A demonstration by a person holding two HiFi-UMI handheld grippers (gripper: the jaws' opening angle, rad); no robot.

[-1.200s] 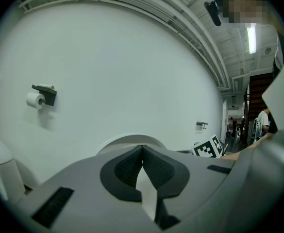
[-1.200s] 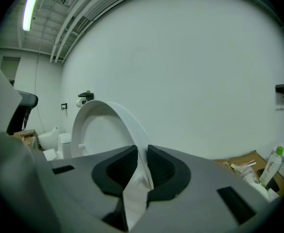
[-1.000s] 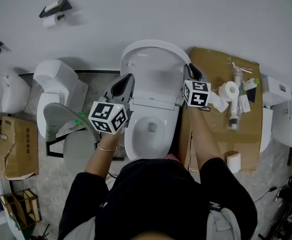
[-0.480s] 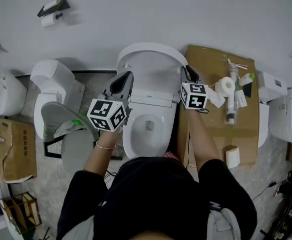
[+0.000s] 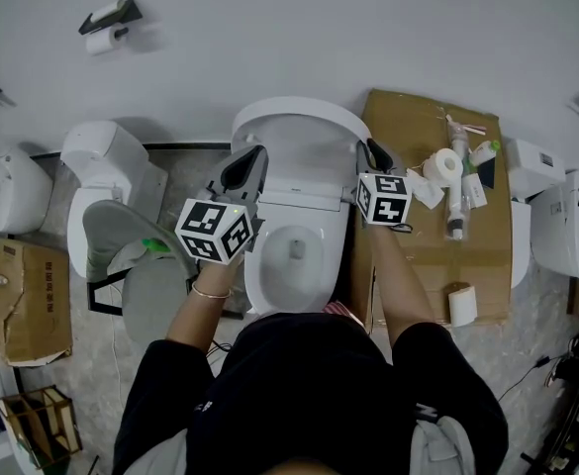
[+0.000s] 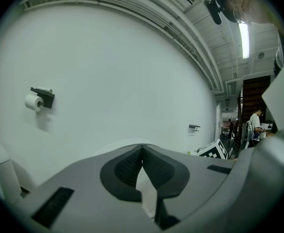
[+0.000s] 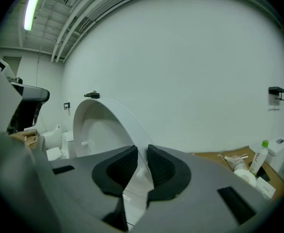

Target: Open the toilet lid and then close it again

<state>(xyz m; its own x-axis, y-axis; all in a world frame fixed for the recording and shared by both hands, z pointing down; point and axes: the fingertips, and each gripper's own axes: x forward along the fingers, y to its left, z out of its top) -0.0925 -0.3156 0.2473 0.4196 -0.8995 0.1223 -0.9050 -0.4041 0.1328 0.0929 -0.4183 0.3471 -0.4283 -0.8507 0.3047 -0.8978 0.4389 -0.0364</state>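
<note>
1. Head view: two grippers, one toilet (image 5: 324, 265) with its lid (image 5: 304, 137) up. My left gripper (image 5: 254, 156) and right gripper (image 5: 371, 150) sit on the lid's side edges. Its top edge is lower than a second ago. One cardboard box (image 5: 408, 127) carries one paper roll (image 5: 453, 168).
2. Left gripper view: my fingers (image 6: 125, 169) are squeezed on a white sliver of the lid.
3. Right gripper view: my fingers (image 7: 163, 166) pinch the lid rim.

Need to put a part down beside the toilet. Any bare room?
Free: middle of the cardboard box, between the roll-and-tubes clutter at its far end and the small white box near its front. Crowded: that far end, and left of the toilet, where other toilets stand close.
</note>
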